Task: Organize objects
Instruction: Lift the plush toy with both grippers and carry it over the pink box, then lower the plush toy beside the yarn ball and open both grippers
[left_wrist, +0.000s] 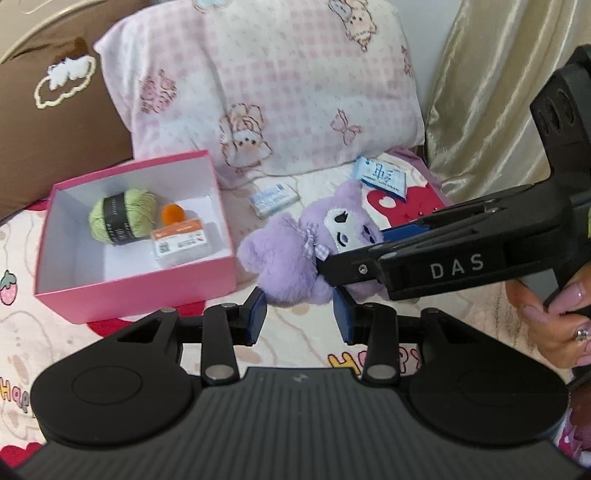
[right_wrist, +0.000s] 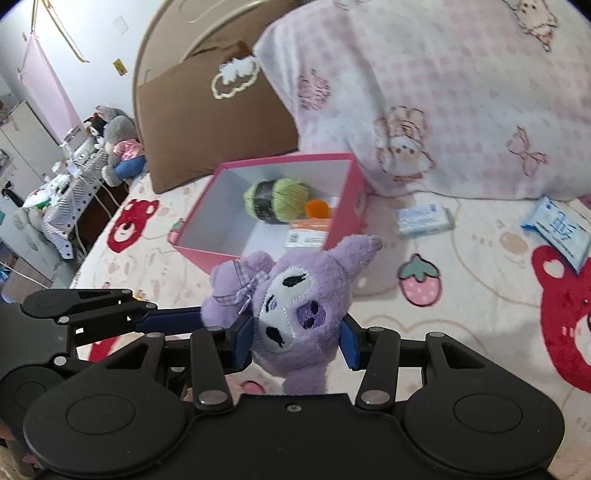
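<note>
The right gripper (right_wrist: 296, 341) has its fingers clamped on the purple plush (right_wrist: 291, 314); soft fur could slip, missing the pink box (right_wrist: 275, 254); the left gripper (left_wrist: 299, 317) has its fingers apart, empty.

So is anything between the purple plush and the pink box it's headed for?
Nothing visible blocks it. The right gripper holds the purple plush just short of the pink box, whose top is open. Inside, the near left part is bare beside the green yarn.

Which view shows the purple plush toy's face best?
The right wrist view: the purple plush toy faces the camera, pinched in the right gripper. In the left wrist view the gripper's finger hides part of the face.
</note>
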